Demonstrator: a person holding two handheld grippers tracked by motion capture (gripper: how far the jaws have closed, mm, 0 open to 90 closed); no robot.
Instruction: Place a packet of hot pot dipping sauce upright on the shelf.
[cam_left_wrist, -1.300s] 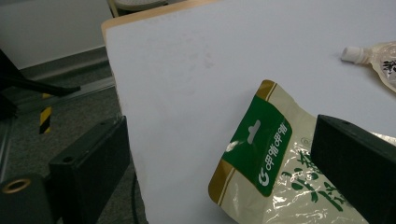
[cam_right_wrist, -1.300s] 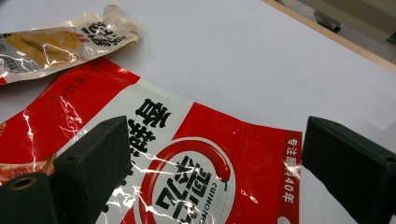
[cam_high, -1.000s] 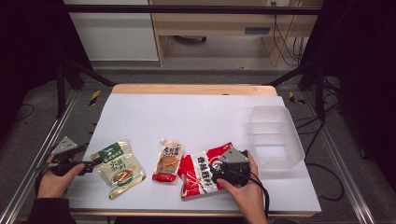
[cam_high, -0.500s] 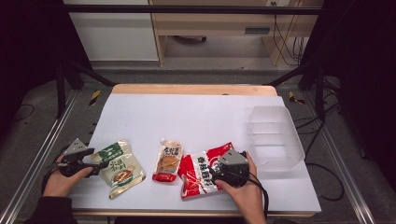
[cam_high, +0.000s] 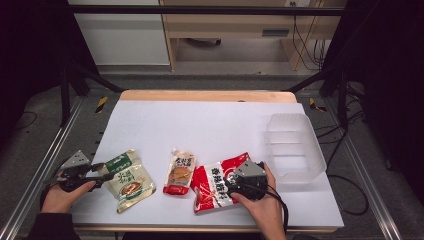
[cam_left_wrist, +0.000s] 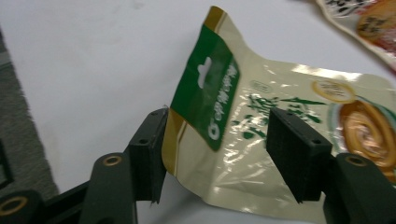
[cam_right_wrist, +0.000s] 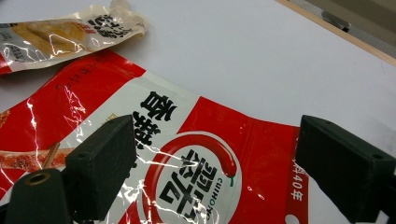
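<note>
- Your left gripper (cam_left_wrist: 217, 154) has just been closing; its jaws straddle the green pouch's (cam_left_wrist: 261, 140) header corner, one pad touching, not yet clamped, ready for an edge pickup.
- Your right gripper (cam_right_wrist: 210, 163) hovers released over the red pouch (cam_right_wrist: 196, 154), directly beneath its jaws.

Left pouch (cam_high: 127, 180): near table's (cam_high: 210, 125) front-left corner.
Middle pouch (cam_high: 180, 171): front edge, centre.
Right pouch (cam_high: 216, 187): beside it.
Tray (cam_high: 295, 147): right edge.
</note>
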